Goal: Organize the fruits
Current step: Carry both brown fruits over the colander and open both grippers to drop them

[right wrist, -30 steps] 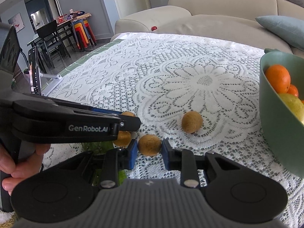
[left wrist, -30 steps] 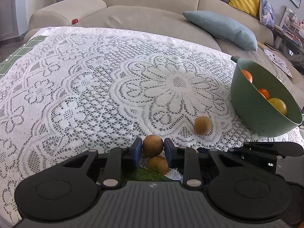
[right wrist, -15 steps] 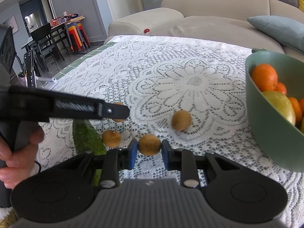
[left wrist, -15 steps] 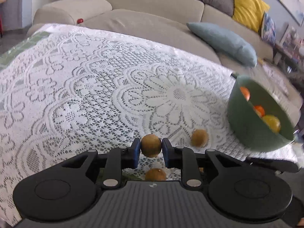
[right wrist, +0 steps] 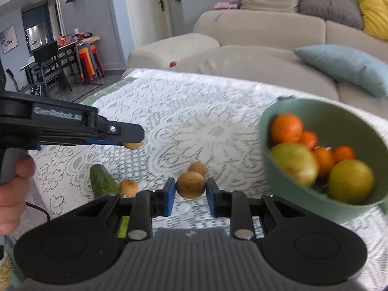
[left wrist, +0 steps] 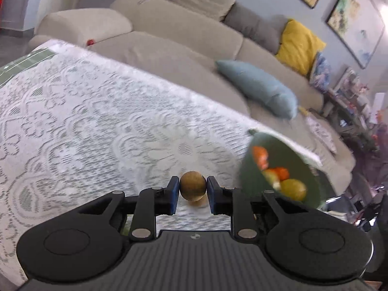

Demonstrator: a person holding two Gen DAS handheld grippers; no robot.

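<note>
My left gripper (left wrist: 193, 186) is shut on a small round brown fruit (left wrist: 192, 185) and holds it above the lace tablecloth, left of the green bowl (left wrist: 249, 177). It shows from the side in the right wrist view (right wrist: 132, 143). My right gripper (right wrist: 190, 189) is shut on another brown fruit (right wrist: 190, 188), raised above the cloth, left of the green bowl (right wrist: 303, 194) of oranges and yellow fruits. Two more brown fruits (right wrist: 197, 168) (right wrist: 129, 187) lie on the cloth.
A green cucumber (right wrist: 103, 181) lies on the table at the near left. A beige sofa (left wrist: 169, 31) with a blue cushion (left wrist: 259, 87) stands behind the table. The lace tablecloth (right wrist: 194, 111) covers the table.
Both grippers have lifted their brown fruits off the cloth and moved up and toward the green bowl. The views are blurred by motion.
</note>
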